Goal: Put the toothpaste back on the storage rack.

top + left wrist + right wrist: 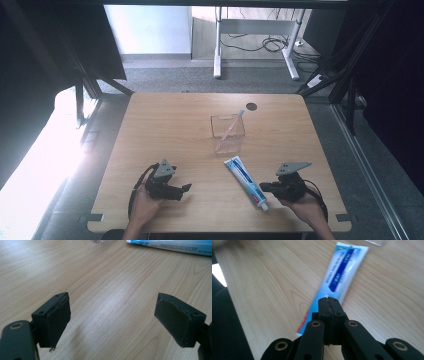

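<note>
So the right gripper (pixel 329 300) has its jaws pinched shut over the toothpaste tube (pixel 246 182), lying near the surface's front edge, probably to lift it. Left gripper (pixel 112 322) rests with jaws wide, nothing between them.

Blown-out glare at left edge, dark corners, soft motion-blurred toothpaste tube (pixel 342 277)

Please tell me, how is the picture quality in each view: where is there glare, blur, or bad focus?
High view: strong white glare at the left edge, dark corners. Left gripper view: the fingers are sharp, with soft sheen on the table. Right gripper view: the toothpaste tube is blurred, with bright overexposure at the left edge.
</note>
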{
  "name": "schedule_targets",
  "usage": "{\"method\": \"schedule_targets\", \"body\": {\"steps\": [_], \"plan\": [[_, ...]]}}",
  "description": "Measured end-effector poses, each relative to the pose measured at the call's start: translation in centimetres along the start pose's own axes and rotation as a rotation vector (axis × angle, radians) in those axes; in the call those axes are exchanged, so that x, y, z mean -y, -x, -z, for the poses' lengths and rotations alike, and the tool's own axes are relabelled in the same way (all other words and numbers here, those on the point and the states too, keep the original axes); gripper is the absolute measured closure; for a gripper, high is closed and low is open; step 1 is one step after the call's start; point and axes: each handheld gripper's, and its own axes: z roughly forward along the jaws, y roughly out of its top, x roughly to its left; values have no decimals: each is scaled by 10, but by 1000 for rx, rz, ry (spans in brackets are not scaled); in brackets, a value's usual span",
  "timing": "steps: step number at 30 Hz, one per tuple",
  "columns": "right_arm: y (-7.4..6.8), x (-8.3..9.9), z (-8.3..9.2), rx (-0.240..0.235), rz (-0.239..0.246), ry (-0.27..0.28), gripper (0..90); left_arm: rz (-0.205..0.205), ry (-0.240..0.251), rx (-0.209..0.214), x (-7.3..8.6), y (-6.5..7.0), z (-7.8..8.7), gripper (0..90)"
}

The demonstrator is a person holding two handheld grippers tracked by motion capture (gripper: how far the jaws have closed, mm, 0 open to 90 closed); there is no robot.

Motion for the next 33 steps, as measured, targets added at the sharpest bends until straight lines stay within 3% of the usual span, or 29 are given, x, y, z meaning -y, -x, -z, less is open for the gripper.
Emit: {"method": "schedule_targets", "body": {"steps": [10,17,33], "plan": [[-18,-7,-26,-59,29,-47,900,4,10,-1,1,-1,2,138],[-19,-3,-34,-82,18,-68,891,-1,5,-1,1,-1,1,139],[-2,2,-21,-28,-9,-86,862,-12,-3,-8,0,-1,1,141]]}}
